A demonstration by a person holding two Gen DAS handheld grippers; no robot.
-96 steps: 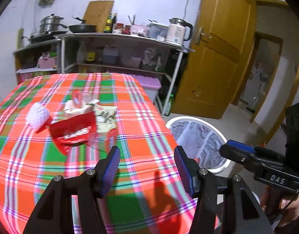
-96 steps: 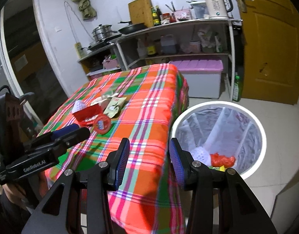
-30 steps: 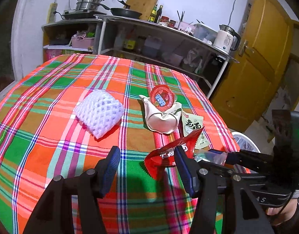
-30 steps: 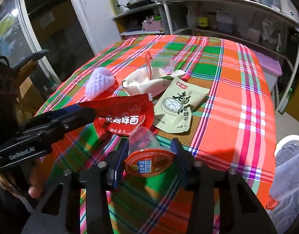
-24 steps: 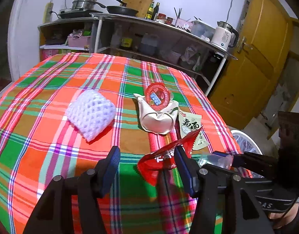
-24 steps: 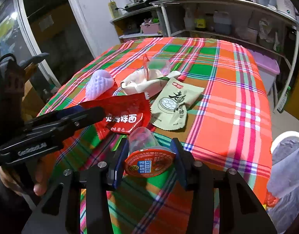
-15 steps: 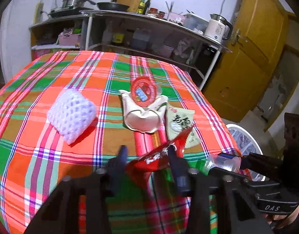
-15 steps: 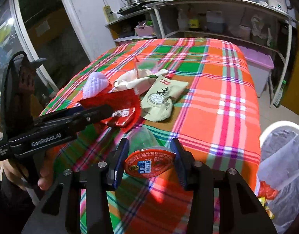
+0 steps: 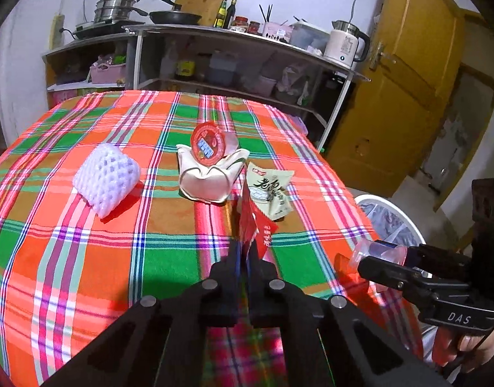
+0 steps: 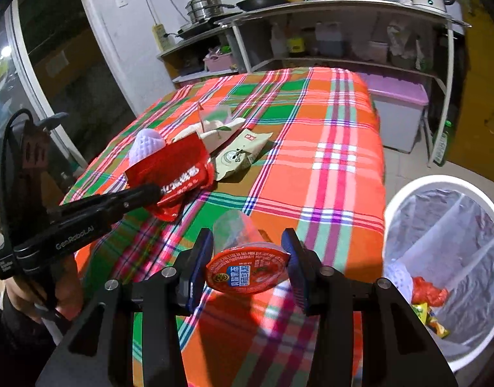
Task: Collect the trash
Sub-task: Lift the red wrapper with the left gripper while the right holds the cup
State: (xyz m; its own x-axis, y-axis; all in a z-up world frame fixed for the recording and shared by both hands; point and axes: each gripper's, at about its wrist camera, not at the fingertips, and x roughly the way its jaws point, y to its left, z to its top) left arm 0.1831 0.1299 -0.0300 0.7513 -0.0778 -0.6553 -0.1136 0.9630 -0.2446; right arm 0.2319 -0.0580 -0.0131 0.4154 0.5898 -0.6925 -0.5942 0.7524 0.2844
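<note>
- Trash: a red wrapper (image 9: 258, 225) is clamped between the closed jaws of the left gripper (image 9: 243, 254), lifted off the plaid tablecloth (image 9: 169, 248) near the table's right edge.
- A jelly cup (image 10: 243, 267) with a red foil lid sits clamped between the jaws of the right gripper (image 10: 247, 258), held over the near table edge.
- Step in hand, as judged: both pieces are picked up; carry to the bin comes next.
- Next move calls for swinging each gripper right, over the white lined bin (image 10: 447, 190) on the floor, then parting the jaws.
- Left on the table: a foam net sleeve (image 9: 106, 179), a cream pouch (image 9: 208, 177), a second cup (image 9: 211, 143), a green sachet (image 9: 272, 190).
- Legible writing: "DAS" on the right gripper's body, "GenRobot.AI" on the left's. Wrapper and lid bear Chinese print, not read here.
</note>
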